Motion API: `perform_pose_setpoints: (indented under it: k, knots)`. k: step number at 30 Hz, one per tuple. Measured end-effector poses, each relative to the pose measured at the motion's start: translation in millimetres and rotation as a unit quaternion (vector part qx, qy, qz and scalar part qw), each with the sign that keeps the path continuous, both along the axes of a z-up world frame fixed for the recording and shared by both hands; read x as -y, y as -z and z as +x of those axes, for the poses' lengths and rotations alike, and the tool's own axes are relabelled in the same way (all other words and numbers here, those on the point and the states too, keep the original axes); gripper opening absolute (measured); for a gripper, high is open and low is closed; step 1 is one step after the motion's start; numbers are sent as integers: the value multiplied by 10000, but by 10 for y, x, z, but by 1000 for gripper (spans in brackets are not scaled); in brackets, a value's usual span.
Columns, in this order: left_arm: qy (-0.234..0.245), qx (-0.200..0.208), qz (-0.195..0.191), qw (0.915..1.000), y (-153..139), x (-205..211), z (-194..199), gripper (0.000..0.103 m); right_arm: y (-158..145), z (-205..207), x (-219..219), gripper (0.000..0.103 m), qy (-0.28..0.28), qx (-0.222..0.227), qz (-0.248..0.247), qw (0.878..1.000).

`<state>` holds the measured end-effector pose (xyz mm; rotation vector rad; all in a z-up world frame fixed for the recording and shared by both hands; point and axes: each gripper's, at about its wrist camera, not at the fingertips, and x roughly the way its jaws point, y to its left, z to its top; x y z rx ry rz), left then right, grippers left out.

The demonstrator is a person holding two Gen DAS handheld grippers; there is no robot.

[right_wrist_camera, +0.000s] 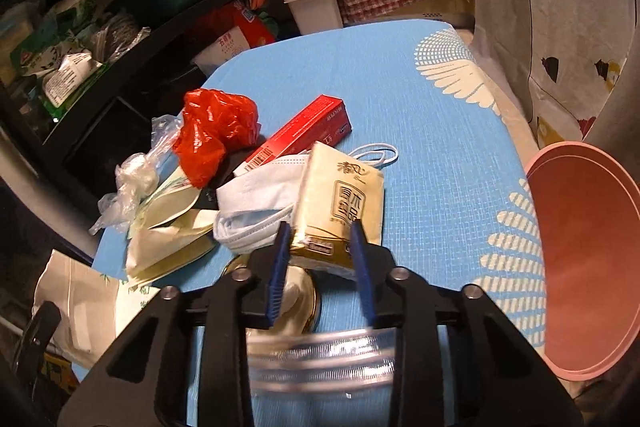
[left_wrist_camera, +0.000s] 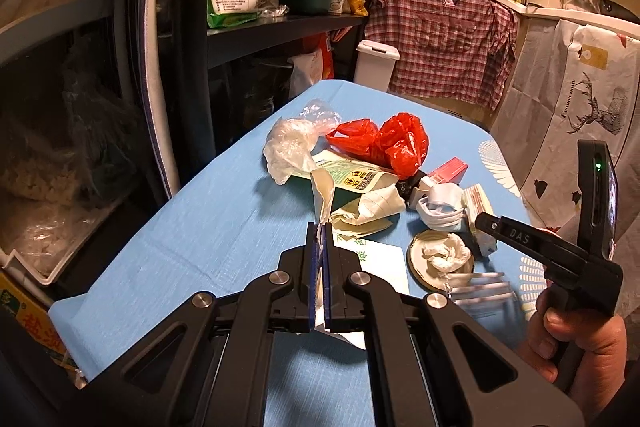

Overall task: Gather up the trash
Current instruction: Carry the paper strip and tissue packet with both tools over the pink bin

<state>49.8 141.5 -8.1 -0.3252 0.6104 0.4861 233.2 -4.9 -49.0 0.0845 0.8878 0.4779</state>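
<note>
Left wrist view: the left gripper [left_wrist_camera: 320, 231] has its jaws clamped tight on a thin white bag [left_wrist_camera: 384, 259] whose sheet trails beneath them onto the blue desk [left_wrist_camera: 180, 235]. Ahead of those jaws lies the heap of trash: a clear plastic bag [left_wrist_camera: 296, 143] to the left, a crumpled red bag [left_wrist_camera: 384, 141] beyond, and a round lid with wadded tissue [left_wrist_camera: 442, 257] to the right. Right wrist view: the right gripper [right_wrist_camera: 320, 235], its jaws half closed, brackets the near end of a tissue pack [right_wrist_camera: 340, 203], with blue pads at both sides; whether they press on it cannot be told. A face mask [right_wrist_camera: 256, 203] lies left of these jaws, a red box [right_wrist_camera: 296, 143] beyond, a pink basin [right_wrist_camera: 588, 247] far right. Collection looks barely begun: nearly everything remains on the desk.
</note>
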Motion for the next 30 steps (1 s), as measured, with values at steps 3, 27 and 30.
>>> perform_pose_setpoints:
  k: [3, 27, 30]
  knots:
    - [35, 18, -31, 10000, -27, 3, -21, 2, -93, -90, 42, 24, -73, 101, 3, 9999]
    - [715, 156, 59, 9973, -355, 324, -48, 2, -827, -763, 623, 21, -329, 786, -55, 9964]
    - [837, 152, 64, 9964, -411, 402, -21, 2, -898, -805, 755, 21, -258, 888, -61, 9957]
